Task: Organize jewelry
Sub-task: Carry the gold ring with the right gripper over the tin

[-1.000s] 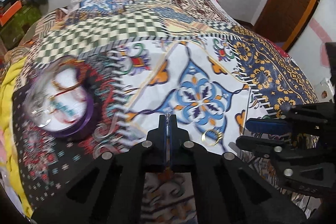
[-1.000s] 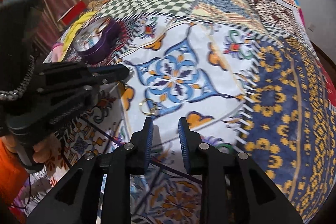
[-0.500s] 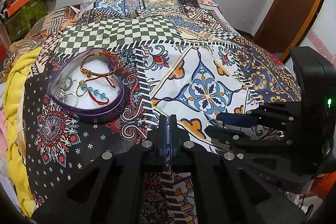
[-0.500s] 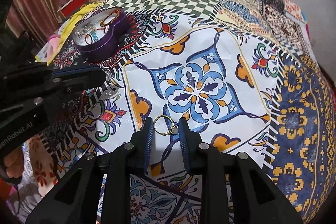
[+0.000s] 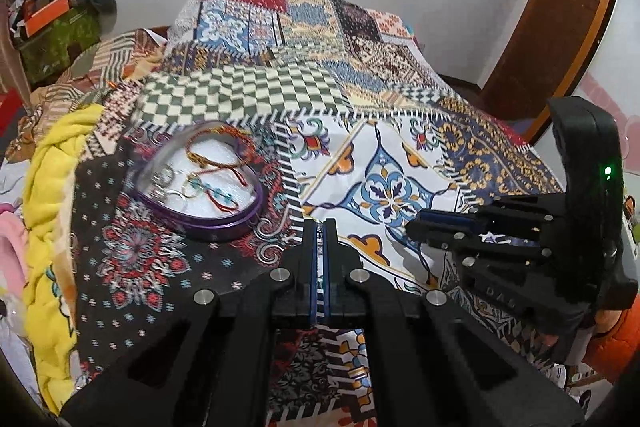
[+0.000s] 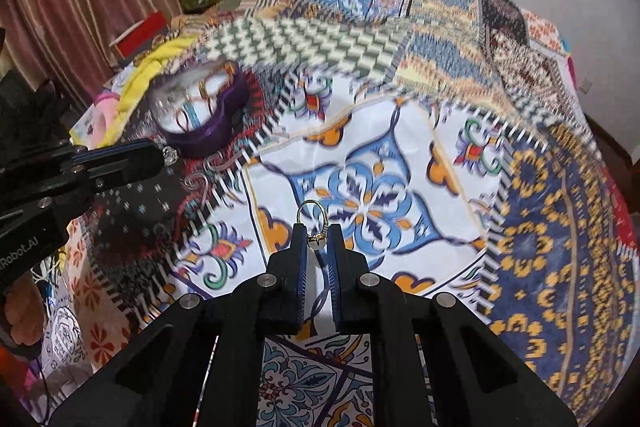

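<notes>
Patchwork bedspread (image 6: 400, 155) lay bare mid-frame; purple jewelry tin (image 6: 208, 115) sat upper left. My right gripper (image 6: 317, 233) pinched a gold ring (image 6: 312, 217); my left gripper (image 5: 319, 227) pinched a sparkly stone (image 6: 171, 155).

White print "Robot.AI" on side of left claw (image 6: 166, 157) body, first letters cut off. Faint marks on right claw (image 5: 416, 225) unreadable.
</notes>
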The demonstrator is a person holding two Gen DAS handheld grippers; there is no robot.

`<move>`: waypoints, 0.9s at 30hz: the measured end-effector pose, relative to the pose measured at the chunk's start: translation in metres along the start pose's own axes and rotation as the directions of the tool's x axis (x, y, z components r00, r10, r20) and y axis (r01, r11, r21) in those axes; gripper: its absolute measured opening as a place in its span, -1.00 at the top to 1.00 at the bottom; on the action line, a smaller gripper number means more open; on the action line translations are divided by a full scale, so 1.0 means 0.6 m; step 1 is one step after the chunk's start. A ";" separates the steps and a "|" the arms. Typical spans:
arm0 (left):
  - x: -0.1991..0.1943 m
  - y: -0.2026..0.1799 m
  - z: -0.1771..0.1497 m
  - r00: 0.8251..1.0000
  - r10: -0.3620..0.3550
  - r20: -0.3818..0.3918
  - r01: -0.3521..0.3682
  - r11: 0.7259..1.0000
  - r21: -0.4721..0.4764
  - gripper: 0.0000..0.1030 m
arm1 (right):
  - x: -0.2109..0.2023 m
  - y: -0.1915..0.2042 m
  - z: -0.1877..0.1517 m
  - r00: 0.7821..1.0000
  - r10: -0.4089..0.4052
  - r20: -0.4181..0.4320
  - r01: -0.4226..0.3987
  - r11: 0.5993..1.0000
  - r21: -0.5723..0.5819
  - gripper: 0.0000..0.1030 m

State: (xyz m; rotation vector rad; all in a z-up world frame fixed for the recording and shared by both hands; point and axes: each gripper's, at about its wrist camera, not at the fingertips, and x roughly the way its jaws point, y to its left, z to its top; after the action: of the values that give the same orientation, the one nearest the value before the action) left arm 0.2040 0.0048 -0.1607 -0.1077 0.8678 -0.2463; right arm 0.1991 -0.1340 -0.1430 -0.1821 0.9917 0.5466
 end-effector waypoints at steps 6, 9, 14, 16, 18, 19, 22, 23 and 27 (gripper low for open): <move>-0.037 0.014 0.012 0.998 0.020 0.056 -0.019 1.000 -0.007 0.99 | -0.034 0.015 0.030 0.997 0.006 0.071 -0.005 1.000 -0.014 0.83; -0.055 0.024 0.022 0.996 0.033 0.087 -0.032 0.999 -0.013 0.99 | -0.046 0.025 0.046 0.995 0.014 0.103 -0.012 1.000 -0.024 0.83; -0.081 0.048 0.041 0.989 0.063 0.137 -0.059 0.998 -0.029 0.99 | -0.058 0.044 0.075 0.988 0.042 0.151 -0.036 0.998 -0.044 0.83; -0.091 0.059 0.050 0.984 0.079 0.158 -0.074 0.997 -0.036 0.99 | -0.058 0.054 0.088 0.985 0.054 0.163 -0.046 0.998 -0.054 0.83; -0.096 0.067 0.056 0.981 0.089 0.173 -0.082 0.996 -0.044 0.99 | -0.056 0.064 0.099 0.983 0.069 0.172 -0.058 0.996 -0.063 0.83; -0.098 0.072 0.059 0.979 0.093 0.179 -0.086 0.995 -0.049 0.99 | -0.055 0.068 0.103 0.982 0.074 0.173 -0.063 0.996 -0.068 0.83; -0.103 0.086 0.069 0.975 0.106 0.196 -0.096 0.993 -0.062 0.99 | -0.050 0.084 0.116 0.979 0.094 0.181 -0.080 0.993 -0.085 0.83; -0.103 0.089 0.070 0.974 0.110 0.199 -0.099 0.993 -0.065 0.99 | -0.047 0.090 0.121 0.978 0.103 0.181 -0.088 0.992 -0.090 0.83; -0.099 0.105 0.080 0.972 0.115 0.205 -0.101 0.992 -0.076 0.99 | -0.031 0.109 0.130 0.977 0.126 0.174 -0.108 0.988 -0.108 0.83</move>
State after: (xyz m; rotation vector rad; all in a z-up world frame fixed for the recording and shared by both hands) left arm 0.2142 0.0807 -0.0980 -0.1442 0.6701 -0.1018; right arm 0.2156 -0.0548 -0.0789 -0.1587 0.8031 0.7082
